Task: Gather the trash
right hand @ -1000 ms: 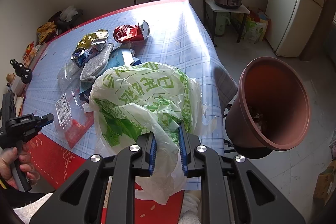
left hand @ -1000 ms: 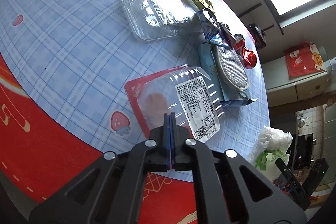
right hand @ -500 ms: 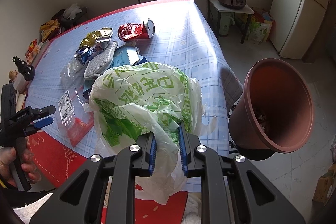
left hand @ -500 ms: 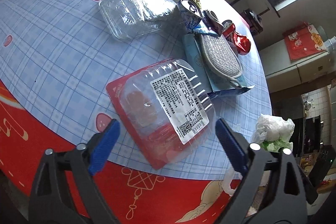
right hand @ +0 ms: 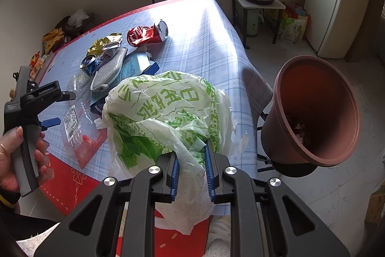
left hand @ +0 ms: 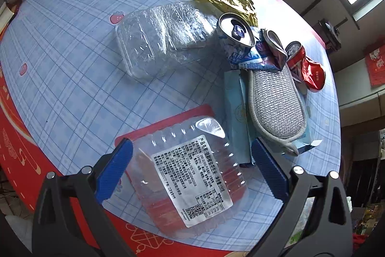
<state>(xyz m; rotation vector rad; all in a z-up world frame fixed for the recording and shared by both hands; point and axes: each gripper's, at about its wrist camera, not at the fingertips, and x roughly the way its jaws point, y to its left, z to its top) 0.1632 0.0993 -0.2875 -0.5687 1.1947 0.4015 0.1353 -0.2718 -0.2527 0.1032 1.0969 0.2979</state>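
Your left gripper (left hand: 190,168) stands wide open, jaws just spread, with the labelled clear tray (left hand: 190,175) between its fingers but untouched, near the table's (left hand: 72,64) red front edge. Your right gripper (right hand: 191,175) is clamped on the green-printed plastic bag (right hand: 166,110) at the table's near corner, beside the brown bin (right hand: 315,110).

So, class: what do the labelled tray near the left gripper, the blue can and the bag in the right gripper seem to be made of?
Labelled tray: clear thin plastic, glossy, ribbed, on a red base, with a white printed label that looks like paper.
Blue can: thin metal, probably aluminium; shiny silver top, dented printed wall.
Bag: thin plastic film, white with green print, crinkled and translucent.
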